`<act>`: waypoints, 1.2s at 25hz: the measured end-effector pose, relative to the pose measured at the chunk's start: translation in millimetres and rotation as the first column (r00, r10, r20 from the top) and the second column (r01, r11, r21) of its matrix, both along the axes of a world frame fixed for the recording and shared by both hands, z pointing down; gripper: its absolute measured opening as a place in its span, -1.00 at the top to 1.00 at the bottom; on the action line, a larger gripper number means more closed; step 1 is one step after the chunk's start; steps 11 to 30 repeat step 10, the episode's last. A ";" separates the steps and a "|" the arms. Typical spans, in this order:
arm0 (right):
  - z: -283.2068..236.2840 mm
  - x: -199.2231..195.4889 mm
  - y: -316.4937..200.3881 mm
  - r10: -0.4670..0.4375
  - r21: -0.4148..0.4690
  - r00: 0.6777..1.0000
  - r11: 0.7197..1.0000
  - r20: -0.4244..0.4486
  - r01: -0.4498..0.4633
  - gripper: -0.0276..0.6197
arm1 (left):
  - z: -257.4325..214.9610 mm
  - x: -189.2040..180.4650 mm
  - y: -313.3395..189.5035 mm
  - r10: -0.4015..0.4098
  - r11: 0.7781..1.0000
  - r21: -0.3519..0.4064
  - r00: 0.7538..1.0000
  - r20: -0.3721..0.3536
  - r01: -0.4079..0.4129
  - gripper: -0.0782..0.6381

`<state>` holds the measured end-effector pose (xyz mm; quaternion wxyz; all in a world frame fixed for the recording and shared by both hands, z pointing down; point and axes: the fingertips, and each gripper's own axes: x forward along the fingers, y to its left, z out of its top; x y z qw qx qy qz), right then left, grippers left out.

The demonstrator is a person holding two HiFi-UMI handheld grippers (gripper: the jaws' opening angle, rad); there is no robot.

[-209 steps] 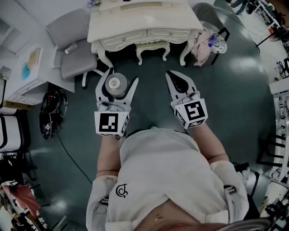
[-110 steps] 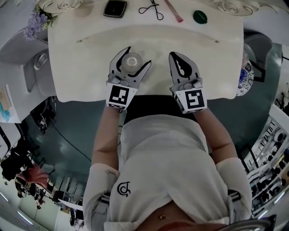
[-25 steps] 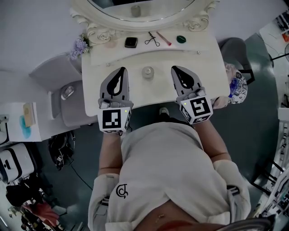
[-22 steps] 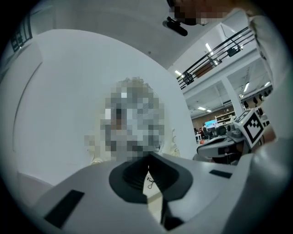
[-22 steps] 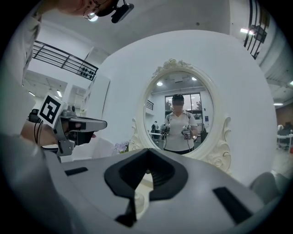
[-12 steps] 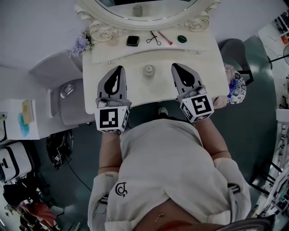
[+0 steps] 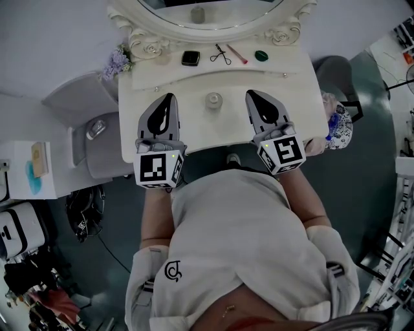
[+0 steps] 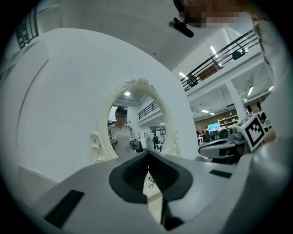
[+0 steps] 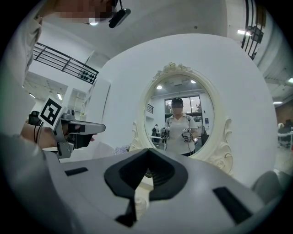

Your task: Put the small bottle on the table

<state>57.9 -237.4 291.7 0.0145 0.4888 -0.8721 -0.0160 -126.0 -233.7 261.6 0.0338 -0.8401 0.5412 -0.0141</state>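
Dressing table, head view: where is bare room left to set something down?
Bare: the front strip between the left tongs and right tongs, nearer than the small bottle; the table's right end. Crowded: rear ledge with compact, scissors, green lid.

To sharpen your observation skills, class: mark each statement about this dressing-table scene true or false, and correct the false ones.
1. The small bottle stands on the table, between the two grippers. True.
2. The left gripper grips the bottle. False: its jaws are shut on nothing, beside the bottle.
3. The right gripper is shut and empty. True.
4. The scissors lie on the floor. False: they lie at the back of the table, near the mirror.
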 end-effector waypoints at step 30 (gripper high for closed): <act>-1.4 7.4 -4.9 0.024 -0.015 0.999 1.000 0.029 -0.024 0.90 | 4.5 8.4 -1.3 0.013 1.000 0.008 0.998 0.058 -0.013 0.74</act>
